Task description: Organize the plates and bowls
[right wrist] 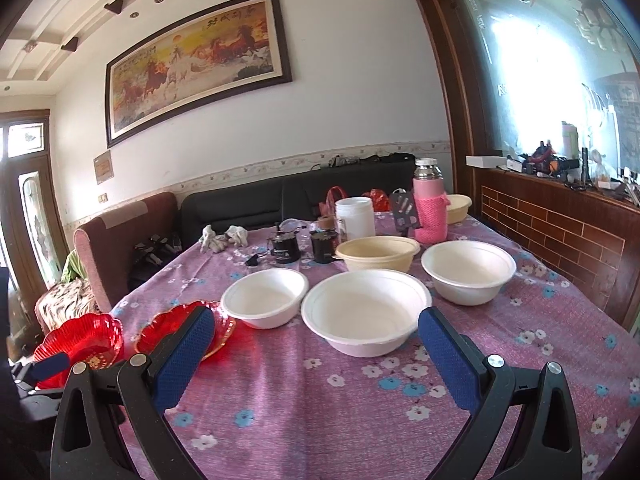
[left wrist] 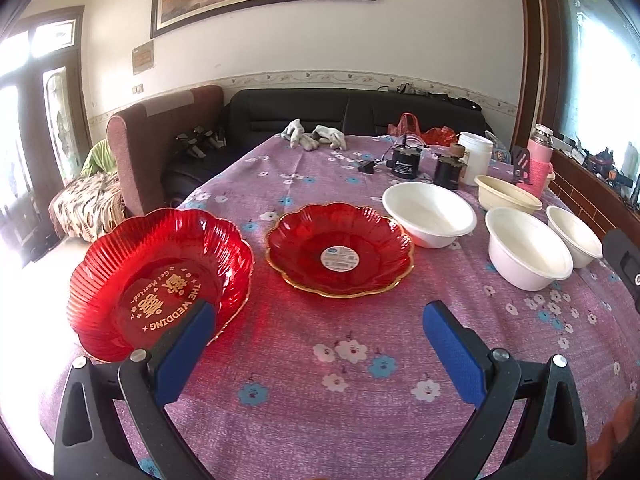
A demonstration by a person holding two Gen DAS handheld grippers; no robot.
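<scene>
Two red scalloped plastic plates lie on the purple flowered tablecloth: one with gold wedding lettering (left wrist: pixel 160 280) at the left edge, one with a gold rim and a round sticker (left wrist: pixel 339 250) in the middle. Three white bowls (left wrist: pixel 430 220) (left wrist: pixel 528 254) (left wrist: pixel 574 236) and a cream bowl (left wrist: pixel 506 194) sit to the right. My left gripper (left wrist: pixel 318 316) is open and empty, its left finger over the lettered plate's near rim. My right gripper (right wrist: pixel 316 324) is open and empty, just in front of the nearest white bowl (right wrist: pixel 366 312).
At the far end of the table stand a white jar (right wrist: pixel 354 218), dark jars (right wrist: pixel 286 246), a pink flask (right wrist: pixel 430 208), gloves (left wrist: pixel 314 136) and a red bag (left wrist: pixel 424 130). A sofa and armchair (left wrist: pixel 160 140) stand beyond. A brick-patterned counter (right wrist: pixel 560 232) runs along the right.
</scene>
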